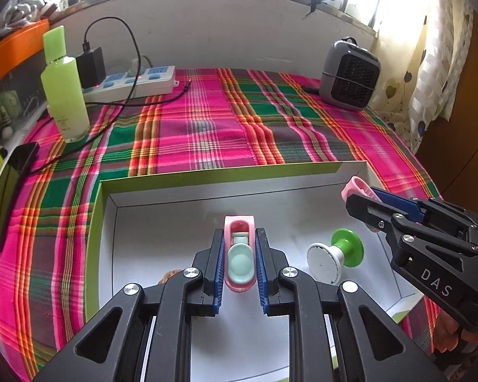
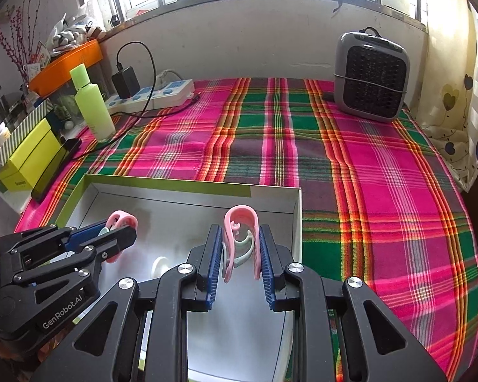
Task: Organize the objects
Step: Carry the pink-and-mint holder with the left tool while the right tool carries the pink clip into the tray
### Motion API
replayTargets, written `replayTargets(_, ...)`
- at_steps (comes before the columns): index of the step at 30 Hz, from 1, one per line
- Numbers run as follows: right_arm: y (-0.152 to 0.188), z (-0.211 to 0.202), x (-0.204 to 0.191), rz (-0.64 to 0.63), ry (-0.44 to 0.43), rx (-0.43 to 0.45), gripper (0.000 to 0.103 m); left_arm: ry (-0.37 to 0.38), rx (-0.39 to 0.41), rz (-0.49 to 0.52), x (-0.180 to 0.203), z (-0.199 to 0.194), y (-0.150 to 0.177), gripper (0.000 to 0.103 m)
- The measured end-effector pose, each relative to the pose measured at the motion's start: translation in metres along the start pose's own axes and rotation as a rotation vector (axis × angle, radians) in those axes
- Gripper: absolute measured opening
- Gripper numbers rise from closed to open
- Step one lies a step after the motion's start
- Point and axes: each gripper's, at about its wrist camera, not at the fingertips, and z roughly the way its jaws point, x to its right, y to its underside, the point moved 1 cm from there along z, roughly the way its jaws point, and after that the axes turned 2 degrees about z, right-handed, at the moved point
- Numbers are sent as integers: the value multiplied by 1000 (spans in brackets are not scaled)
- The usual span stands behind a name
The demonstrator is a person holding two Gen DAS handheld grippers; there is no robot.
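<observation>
Both grippers are carrying a small pink clip over the open white box (image 1: 302, 173), so the step in hand looks like putting the clips away inside it. The left gripper (image 1: 239, 254) is squeezed tight on a pink clip with a pale green part (image 1: 239, 254), which sits right between its blue pads in the lower middle of the left wrist view, with the box floor just under it. The right gripper (image 2: 240, 251) is also closed tight, on a curved pink clip (image 2: 240, 219) that pokes up past its fingertips in the middle of the right wrist view, close to the box's right wall. A green and white spool-like thing (image 1: 334, 253) already lies on the box floor, to the right of the left gripper (it looks easy to bump). Next, I think each gripper needs to go a little lower and then let go, so the clips land softly on the bare floor of the box and not on the spool. The box rests on a bright checked cloth (image 2: 382, 159).
</observation>
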Motion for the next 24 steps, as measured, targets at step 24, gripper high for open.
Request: replayTargets(24,-2,19,-2,-2,-11,-47,24,-19,-22,25,0,14,-5,17)
